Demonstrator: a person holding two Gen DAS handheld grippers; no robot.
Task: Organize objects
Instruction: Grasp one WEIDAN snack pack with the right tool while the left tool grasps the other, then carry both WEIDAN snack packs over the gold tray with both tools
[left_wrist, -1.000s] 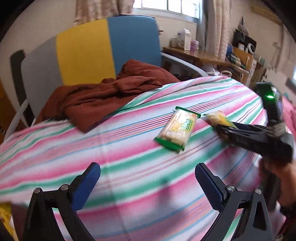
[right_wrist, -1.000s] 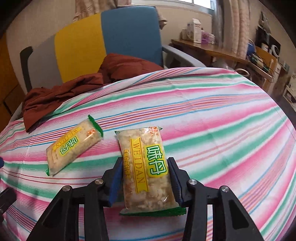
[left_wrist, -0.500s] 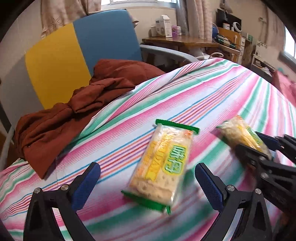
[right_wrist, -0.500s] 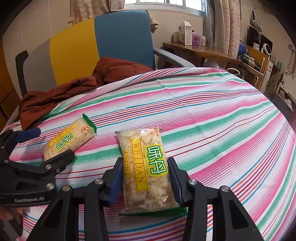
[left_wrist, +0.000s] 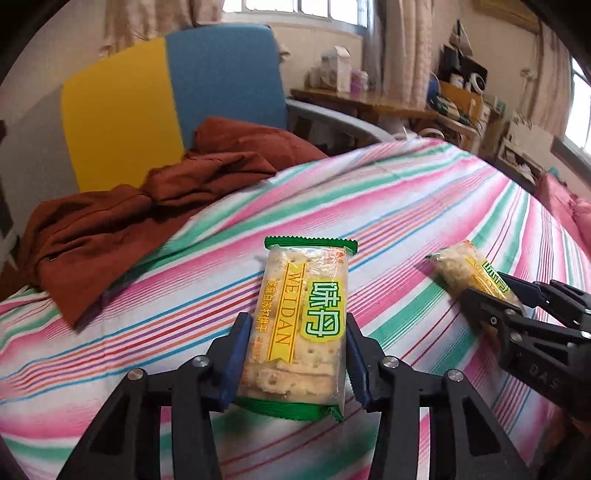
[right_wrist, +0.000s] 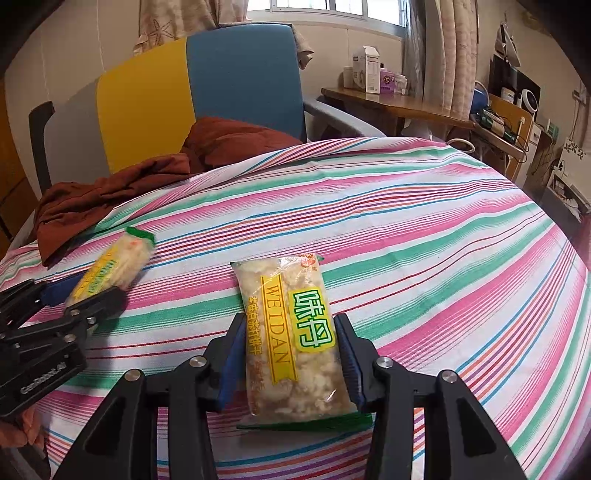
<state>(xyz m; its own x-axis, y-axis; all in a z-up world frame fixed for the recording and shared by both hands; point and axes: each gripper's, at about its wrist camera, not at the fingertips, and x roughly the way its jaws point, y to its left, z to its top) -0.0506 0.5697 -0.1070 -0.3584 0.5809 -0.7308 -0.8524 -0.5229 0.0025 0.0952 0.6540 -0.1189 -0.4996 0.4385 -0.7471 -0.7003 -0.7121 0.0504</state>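
Note:
Two Weidan cracker packets with green ends lie over the striped tablecloth (left_wrist: 406, 206). My left gripper (left_wrist: 295, 354) is shut on one whole-cracker packet (left_wrist: 303, 317); it also shows at the left of the right wrist view (right_wrist: 110, 269). My right gripper (right_wrist: 290, 354) is shut on the other packet (right_wrist: 291, 332), whose crackers look crushed; that packet shows at the right of the left wrist view (left_wrist: 469, 273), held by the right gripper (left_wrist: 495, 295).
A brown cloth (left_wrist: 147, 199) is heaped at the table's far left edge, against a yellow and blue chair (left_wrist: 166, 88). A cluttered wooden desk (right_wrist: 406, 103) stands behind the table at the right.
My left gripper moved right and forward to the loose packet, turned in line with it and closed on it. My right gripper kept its packet and hardly moved.

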